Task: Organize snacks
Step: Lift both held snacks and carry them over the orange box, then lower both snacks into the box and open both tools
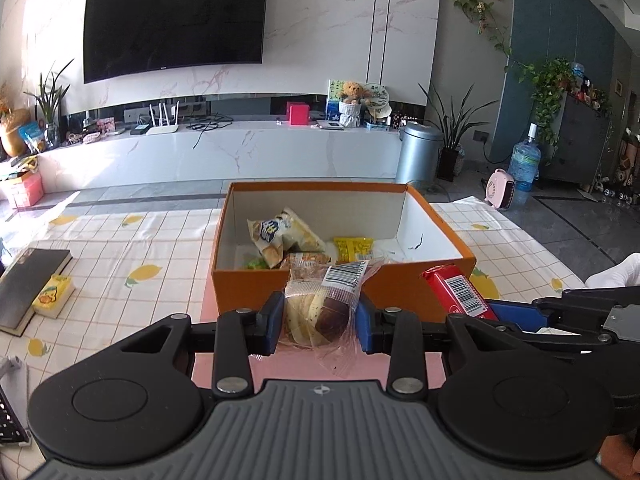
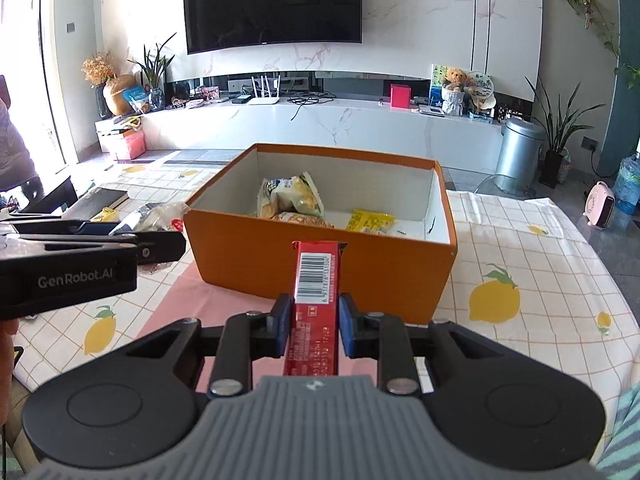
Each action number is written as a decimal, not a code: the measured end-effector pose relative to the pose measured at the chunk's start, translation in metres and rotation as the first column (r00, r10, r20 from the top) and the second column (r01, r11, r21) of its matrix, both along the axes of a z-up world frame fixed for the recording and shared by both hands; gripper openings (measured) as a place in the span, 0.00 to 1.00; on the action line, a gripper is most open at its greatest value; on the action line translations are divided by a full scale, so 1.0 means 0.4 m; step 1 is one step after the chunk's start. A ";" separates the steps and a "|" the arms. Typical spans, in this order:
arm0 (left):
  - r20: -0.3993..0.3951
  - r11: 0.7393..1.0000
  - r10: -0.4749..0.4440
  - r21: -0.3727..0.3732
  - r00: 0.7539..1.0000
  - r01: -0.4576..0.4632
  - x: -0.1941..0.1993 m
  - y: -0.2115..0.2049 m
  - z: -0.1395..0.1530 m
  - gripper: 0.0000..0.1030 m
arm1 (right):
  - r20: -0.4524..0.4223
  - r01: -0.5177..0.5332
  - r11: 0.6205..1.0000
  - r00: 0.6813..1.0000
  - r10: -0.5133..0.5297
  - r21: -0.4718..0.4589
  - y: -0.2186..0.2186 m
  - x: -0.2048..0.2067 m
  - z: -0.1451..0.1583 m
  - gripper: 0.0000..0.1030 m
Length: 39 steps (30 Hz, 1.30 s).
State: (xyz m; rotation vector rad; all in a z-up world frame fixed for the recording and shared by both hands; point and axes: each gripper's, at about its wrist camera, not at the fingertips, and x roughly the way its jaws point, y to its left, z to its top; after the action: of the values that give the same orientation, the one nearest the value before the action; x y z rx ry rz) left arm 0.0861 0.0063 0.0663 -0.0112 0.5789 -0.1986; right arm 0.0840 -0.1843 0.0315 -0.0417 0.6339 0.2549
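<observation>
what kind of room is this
Most likely a home living room: a large black wall-mounted television above a long white marble-look media console, potted green houseplants, and a lemon-print checked tablecloth.

Your box (image 1: 420,280) sits mid-frame on the table (image 1: 120,248), three snack packets (image 1: 280,236) inside. Book (image 1: 28,288) at left edge. Your left gripper (image 1: 318,322) and right gripper (image 2: 313,322) stand before the box.

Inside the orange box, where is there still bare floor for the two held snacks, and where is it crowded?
The orange box has bare floor along its right wall, right of the yellow packet. The left and middle are crowded with the chip bag and the wrapped snack piled together.
</observation>
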 end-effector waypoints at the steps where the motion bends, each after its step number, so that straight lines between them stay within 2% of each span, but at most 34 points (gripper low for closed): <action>1: 0.010 1.000 -0.005 0.004 1.000 0.005 0.007 -0.004 0.010 0.40 | 0.005 -0.003 1.000 1.000 0.003 0.000 -0.003 0.008 0.012 0.21; 10: 0.054 0.998 -0.048 0.038 0.997 0.046 0.092 -0.037 0.065 0.40 | 0.043 -0.048 0.997 0.998 0.050 -0.058 -0.003 0.110 0.098 0.21; 18: 0.056 0.996 -0.068 0.070 0.996 0.064 0.183 -0.053 0.074 0.40 | 0.050 -0.051 0.991 0.997 0.058 -0.127 0.000 0.219 0.123 0.21; 29: 0.002 0.993 -0.068 0.092 0.998 0.068 0.295 -0.044 0.030 0.40 | 0.001 -0.054 0.984 0.999 0.055 -0.172 0.015 0.397 0.086 0.21; 39: -0.117 0.986 -0.071 0.145 0.991 0.088 0.401 -0.058 -0.045 0.40 | -0.062 -0.068 0.964 0.997 0.054 -0.256 0.046 0.538 0.014 0.21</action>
State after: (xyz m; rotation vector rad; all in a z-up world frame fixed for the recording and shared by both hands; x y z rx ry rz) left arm 0.2465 -0.0168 0.0483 0.1476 0.7053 -0.2324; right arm 0.2991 -0.1659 0.0370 -0.3061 0.7177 0.2321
